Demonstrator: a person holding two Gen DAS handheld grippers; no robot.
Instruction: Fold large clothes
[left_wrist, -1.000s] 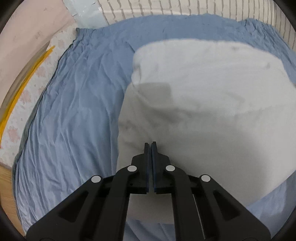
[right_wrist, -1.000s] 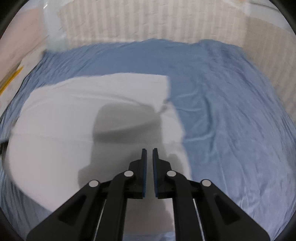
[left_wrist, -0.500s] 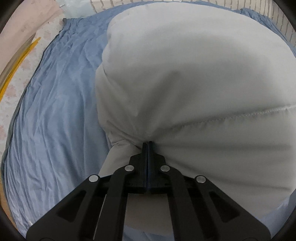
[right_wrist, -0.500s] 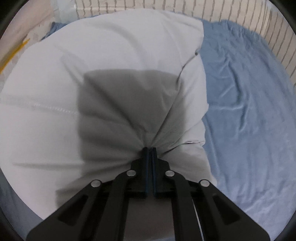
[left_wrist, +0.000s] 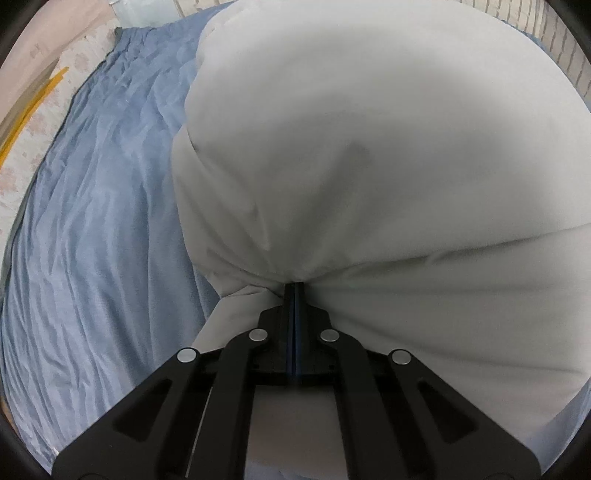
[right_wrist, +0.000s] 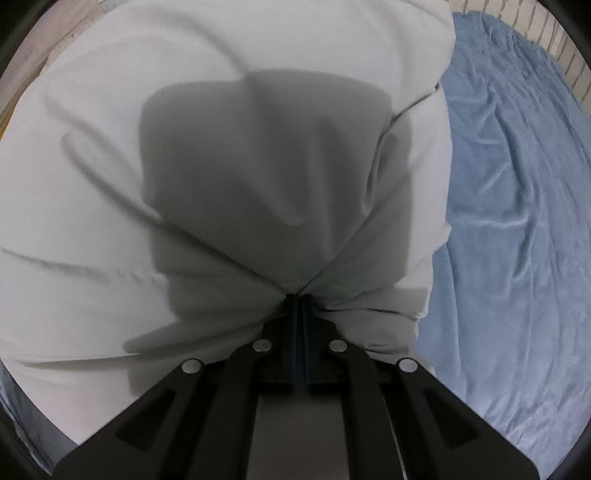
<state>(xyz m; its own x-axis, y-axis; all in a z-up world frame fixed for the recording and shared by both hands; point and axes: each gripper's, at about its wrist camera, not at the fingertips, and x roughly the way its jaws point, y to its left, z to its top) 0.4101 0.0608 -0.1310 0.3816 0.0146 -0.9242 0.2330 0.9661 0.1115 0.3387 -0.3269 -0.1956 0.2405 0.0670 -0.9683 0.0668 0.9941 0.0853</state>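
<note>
While both grippers pinch its near edge, the white garment (left_wrist: 369, 155) bulges up over the bed, stretching away from the cameras; its long axis cannot be told. Left gripper (left_wrist: 294, 286) and right gripper (right_wrist: 298, 298) have fingers clenched on gathered cloth. A wrinkled blue sheet (left_wrist: 92, 240) covers the bed, with a striped wall (right_wrist: 554, 33) behind.

- Black right tongs (right_wrist: 298, 300) at lower centre, pinched tight on bunched white garment (right_wrist: 110, 184).
- White cloth fanning out in creases from the pinch, filling most of the view.
- Dark boxy shadow (right_wrist: 266, 177) across the cloth.
- Wrinkled blue bedsheet (right_wrist: 517, 240) along the right.
</note>
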